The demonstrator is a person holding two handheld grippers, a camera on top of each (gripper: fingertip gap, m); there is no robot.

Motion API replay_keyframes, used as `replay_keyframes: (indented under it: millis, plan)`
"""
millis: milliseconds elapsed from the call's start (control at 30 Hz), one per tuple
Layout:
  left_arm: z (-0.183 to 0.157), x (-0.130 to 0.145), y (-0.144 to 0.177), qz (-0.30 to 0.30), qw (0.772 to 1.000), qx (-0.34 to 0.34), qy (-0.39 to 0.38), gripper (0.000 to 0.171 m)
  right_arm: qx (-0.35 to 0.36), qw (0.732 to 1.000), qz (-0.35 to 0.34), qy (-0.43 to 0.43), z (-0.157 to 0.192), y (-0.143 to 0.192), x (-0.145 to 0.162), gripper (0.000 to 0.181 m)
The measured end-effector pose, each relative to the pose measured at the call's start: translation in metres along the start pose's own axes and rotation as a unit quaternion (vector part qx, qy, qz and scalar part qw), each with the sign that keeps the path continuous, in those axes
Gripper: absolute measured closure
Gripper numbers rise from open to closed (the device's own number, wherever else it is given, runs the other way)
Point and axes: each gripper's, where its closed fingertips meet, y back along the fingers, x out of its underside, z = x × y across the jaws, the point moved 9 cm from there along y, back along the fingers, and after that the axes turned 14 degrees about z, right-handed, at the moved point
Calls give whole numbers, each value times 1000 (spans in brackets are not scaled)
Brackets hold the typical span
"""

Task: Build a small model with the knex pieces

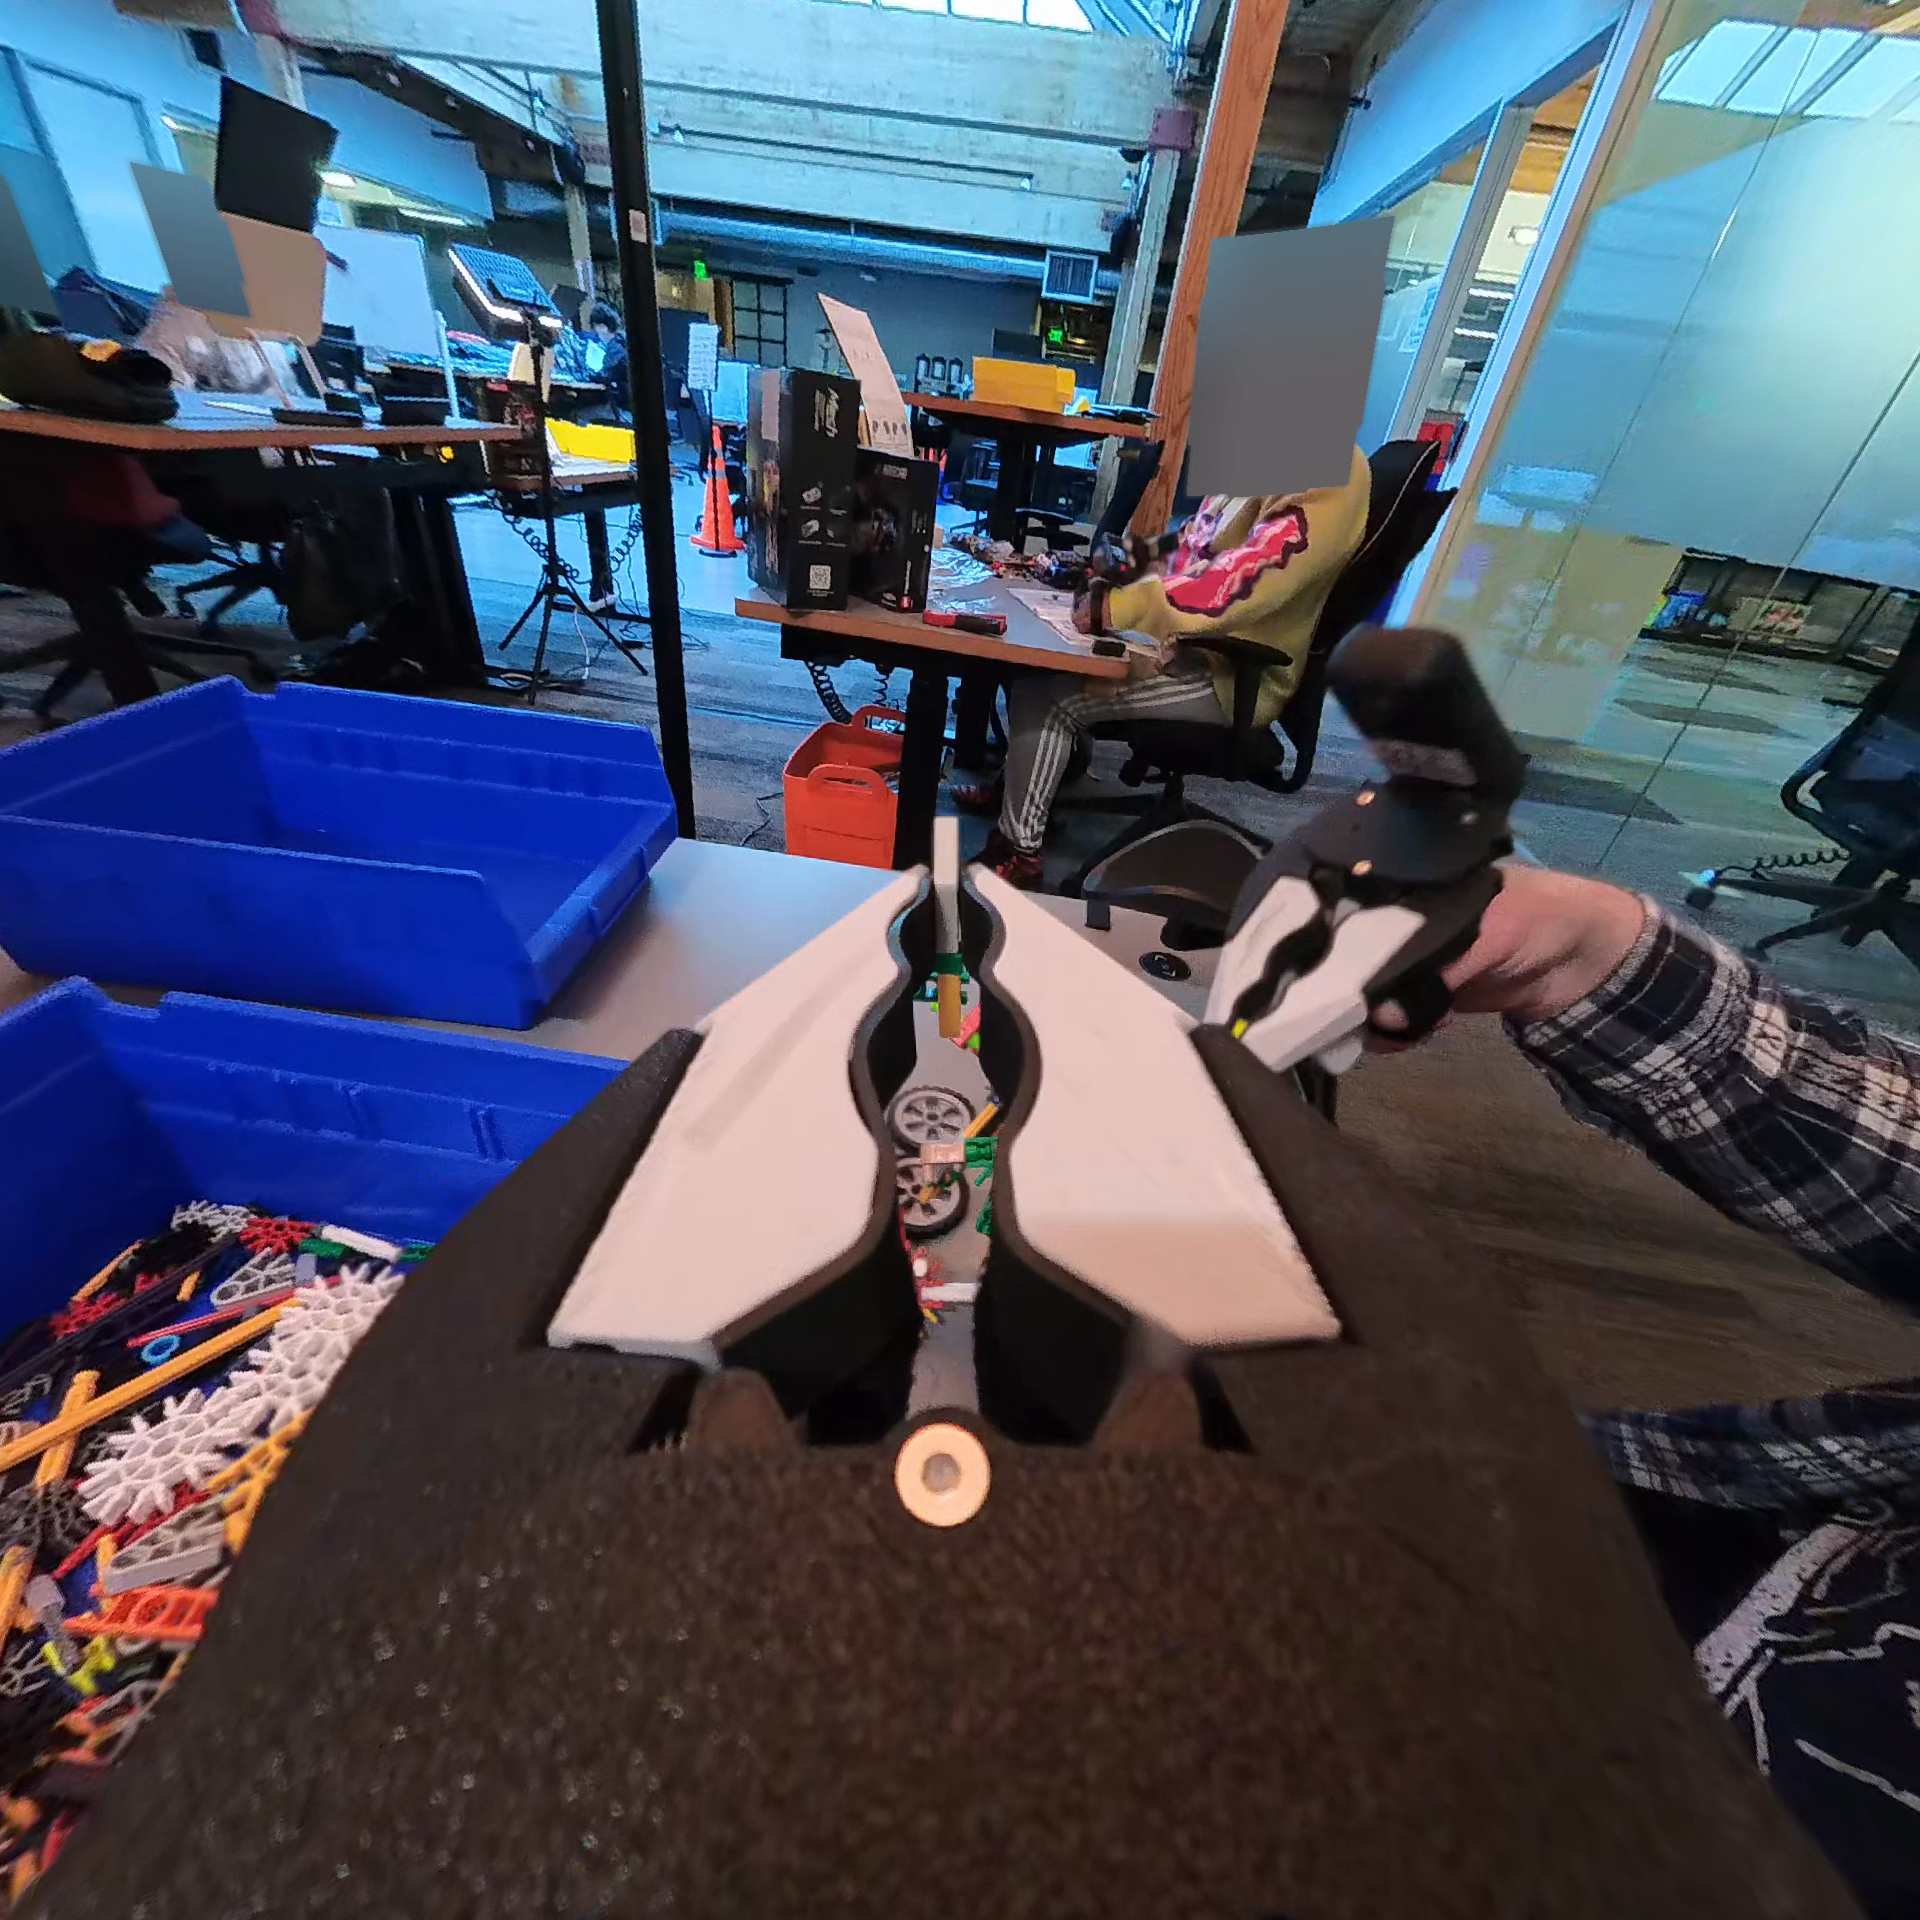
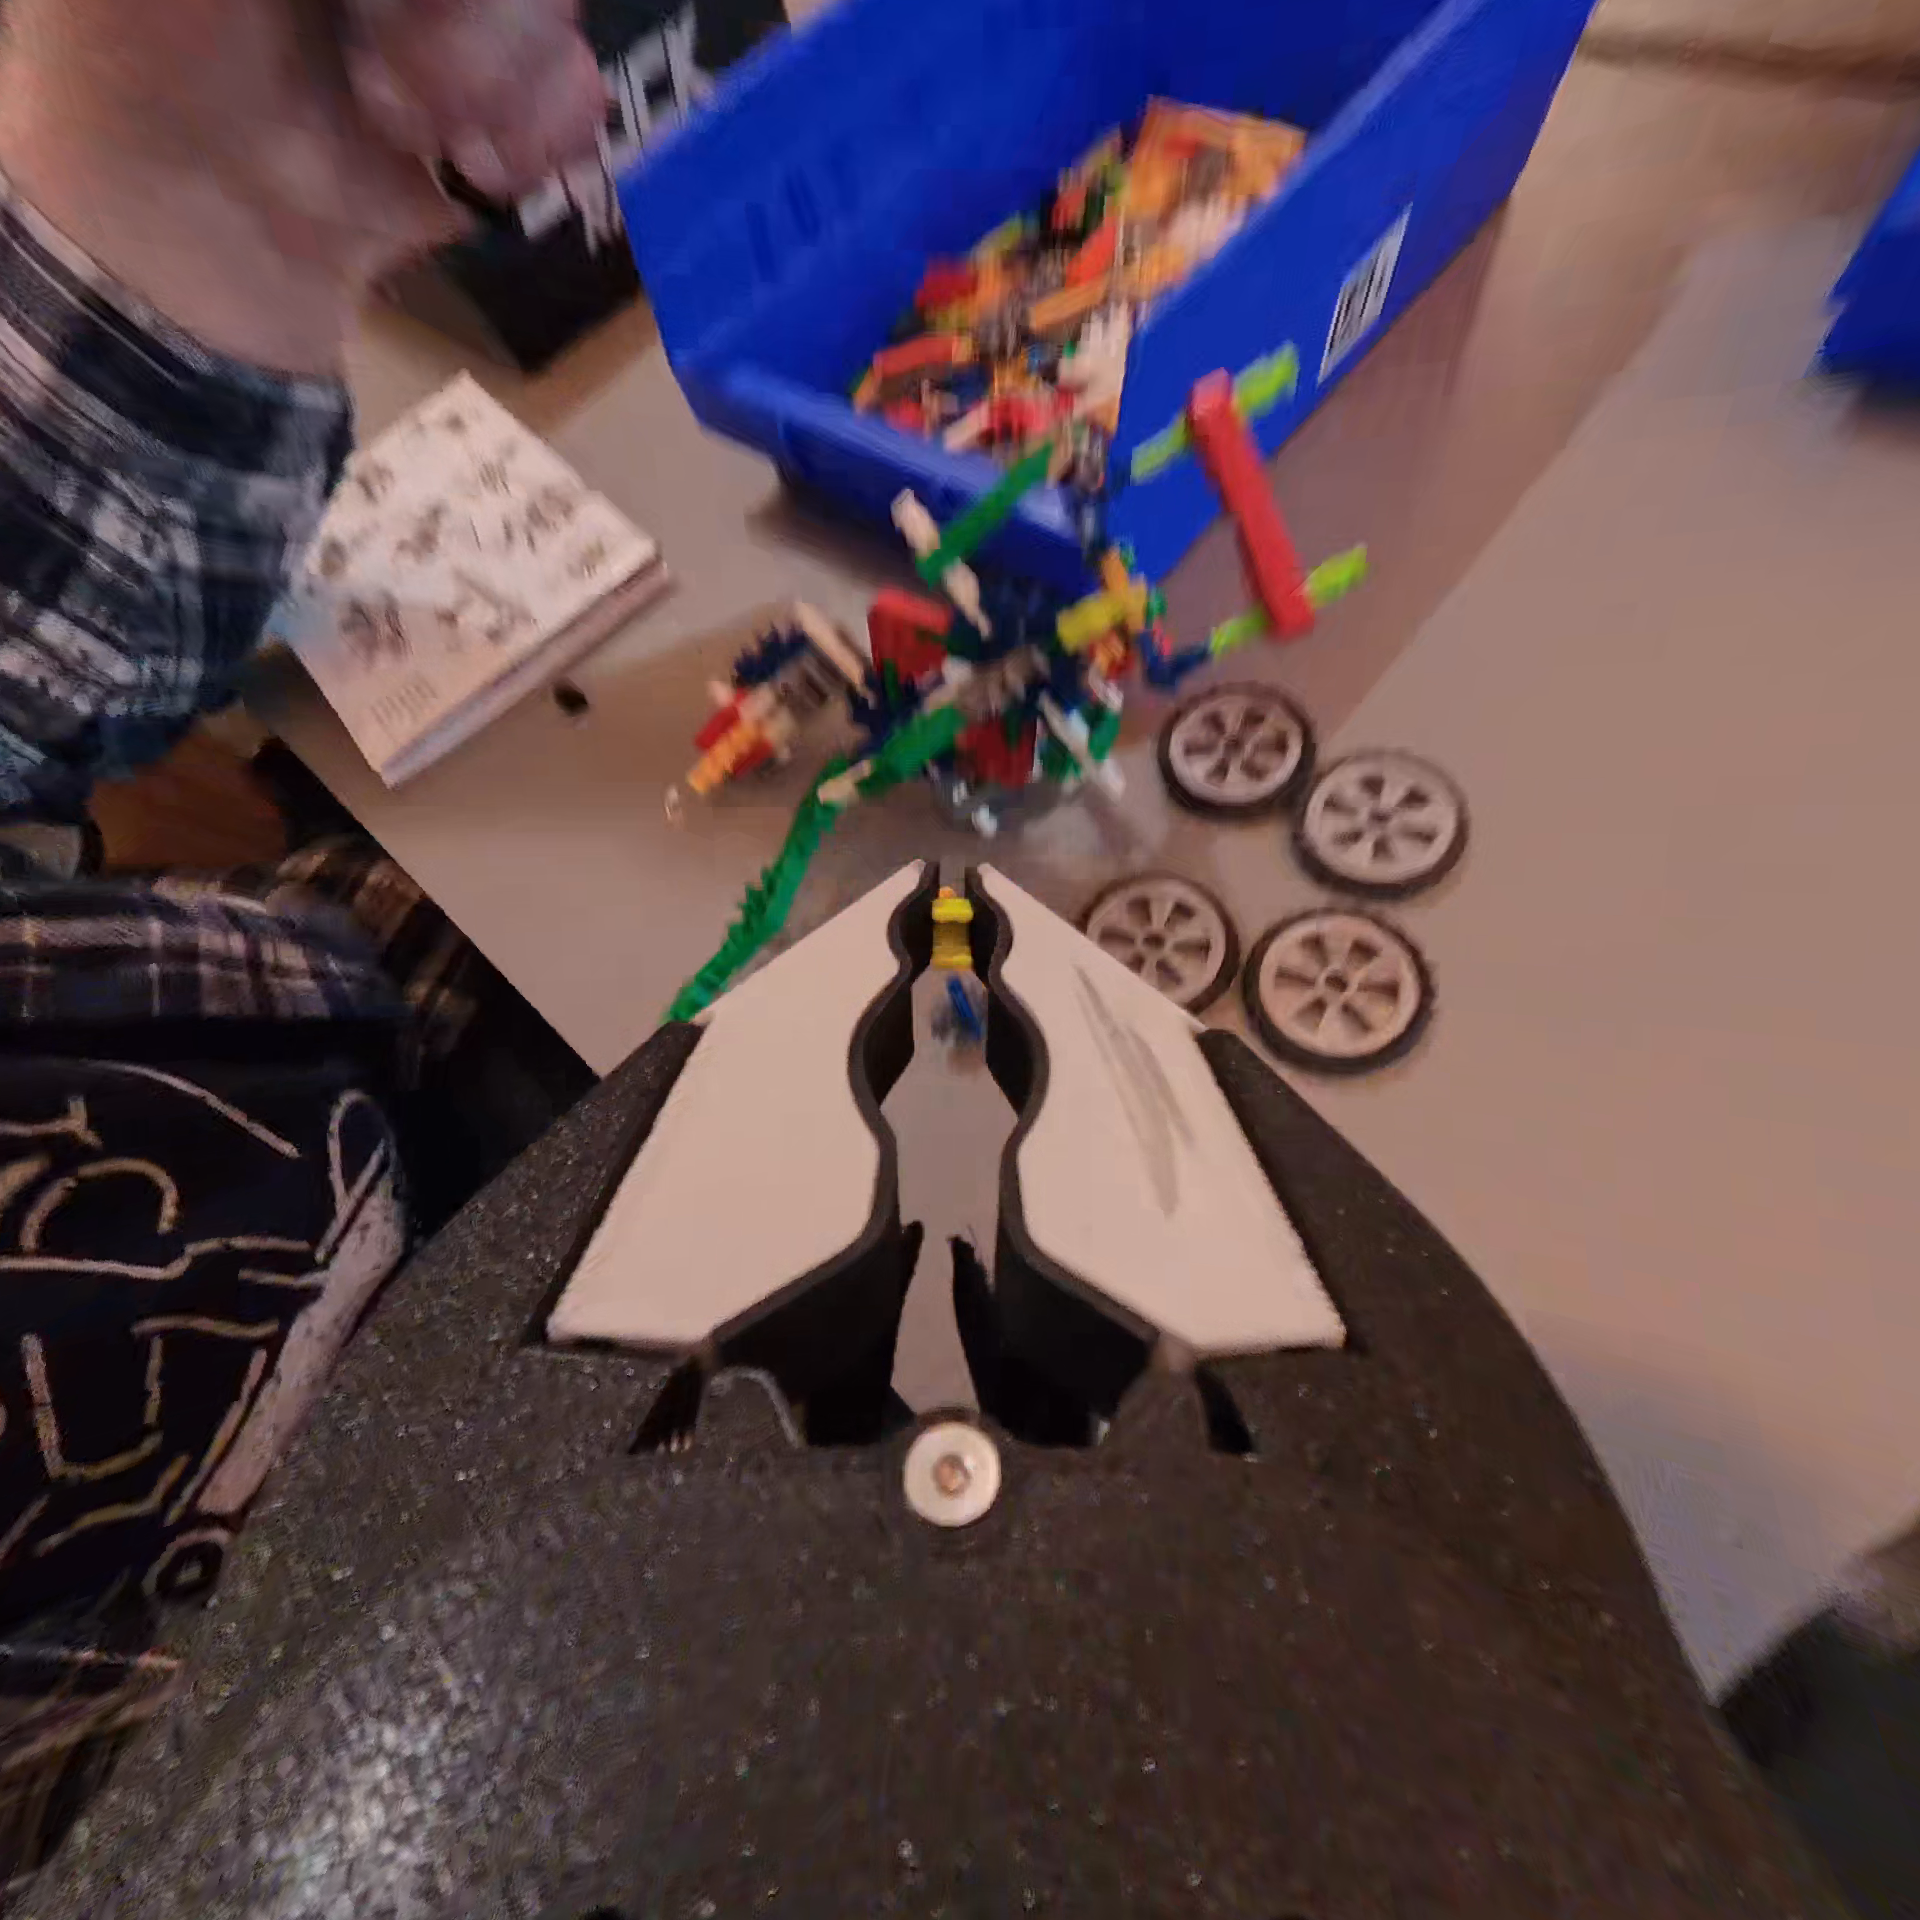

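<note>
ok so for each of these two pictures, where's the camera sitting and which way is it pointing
Left wrist view: sits on the left gripper, facing level across the grey table into an office; its jaws pinch a white rod; the right gripper and a plaid sleeve show.
Right wrist view: sits on the right gripper, tilted down at the table; a hand shows.
Shared: parts bin, wheels.

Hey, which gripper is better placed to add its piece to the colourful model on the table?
Probably the right. The right gripper, shut on a small yellow piece, points straight at the model just ahead. The left gripper, shut on a white rod, aims beyond the table.
</note>
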Motion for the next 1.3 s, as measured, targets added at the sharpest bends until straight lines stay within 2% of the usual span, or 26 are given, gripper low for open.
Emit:
replay_keyframes:
  millis: [133,300,467,567,633,800,967,1067,1167,1300]
  plan:
    - [-1,3,-8,21,1000,-1,-10,171,-36,997,59,-33,-10,-29,24,175]
    - [0,5,-12,34,999,-5,-16,171,-52,993,96,-52,-20,-42,32,166]
    - [2,7,-13,35,999,0,-12,171,-28,996,69,-49,-24,-29,24,165]
    - [2,8,-15,37,999,14,-9,171,-4,1000,19,-21,-16,-5,3,165]
    - [0,8,-18,33,999,34,-6,171,12,999,-42,22,-3,14,-22,164]
    - [-14,-1,-18,-22,990,138,0,171,-2,981,-164,105,31,37,-88,160]
    - [-23,-7,-14,-38,985,170,-7,170,-16,976,-176,130,36,21,-126,151]
    - [-24,-9,-11,-46,982,181,-3,170,-72,971,-185,129,39,15,-136,151]
    - [-23,-9,-8,-61,980,188,3,170,-98,970,-184,128,41,10,-137,152]
    - [-21,-8,-9,-74,978,195,12,170,-94,970,-184,130,40,7,-135,171]
